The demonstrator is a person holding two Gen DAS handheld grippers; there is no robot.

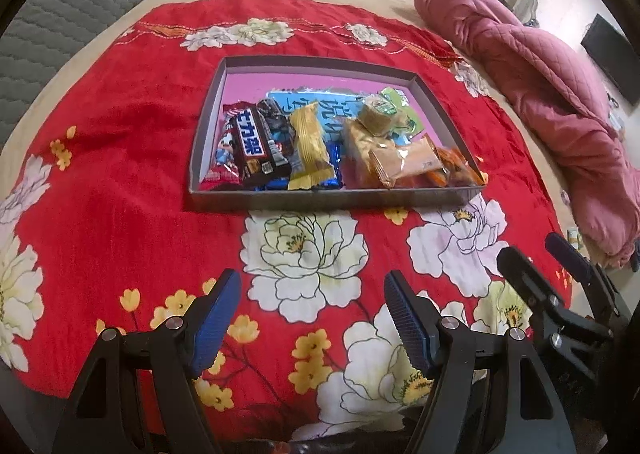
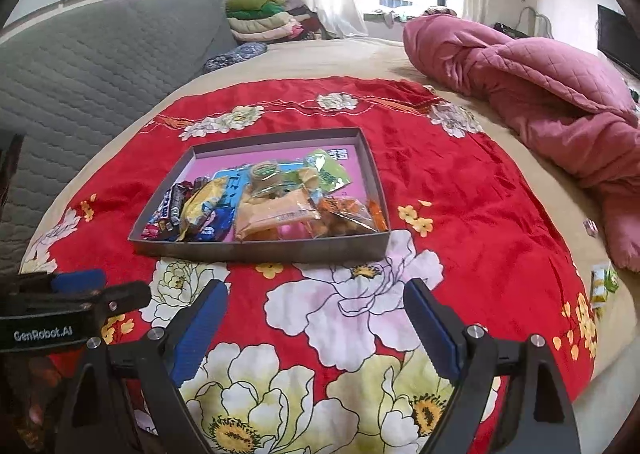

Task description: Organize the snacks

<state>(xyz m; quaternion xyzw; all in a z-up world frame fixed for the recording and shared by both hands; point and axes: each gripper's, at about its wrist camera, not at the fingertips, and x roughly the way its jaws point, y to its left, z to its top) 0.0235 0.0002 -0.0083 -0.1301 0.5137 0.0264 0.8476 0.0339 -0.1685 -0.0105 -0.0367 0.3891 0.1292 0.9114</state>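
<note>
1. We record a shallow grey tray [image 1: 340, 199] with a pink floor, lying on a red flowered blanket [image 1: 120, 182] spread over the bed.
2. Inside the tray, heaped toward its near wall: a dark chocolate bar [image 1: 256, 146], a gold wrapper [image 1: 310, 146], an orange packet [image 1: 408, 164], a green packet [image 2: 326, 174].
3. Our left claw [image 1: 312, 324] hangs before the tray's near wall, spread wide, holding nothing.
4. Our right claw [image 2: 316, 328] likewise: wide apart, nothing held.
5. A pink quilt [image 2: 532, 94] lies right of the tray.
</note>
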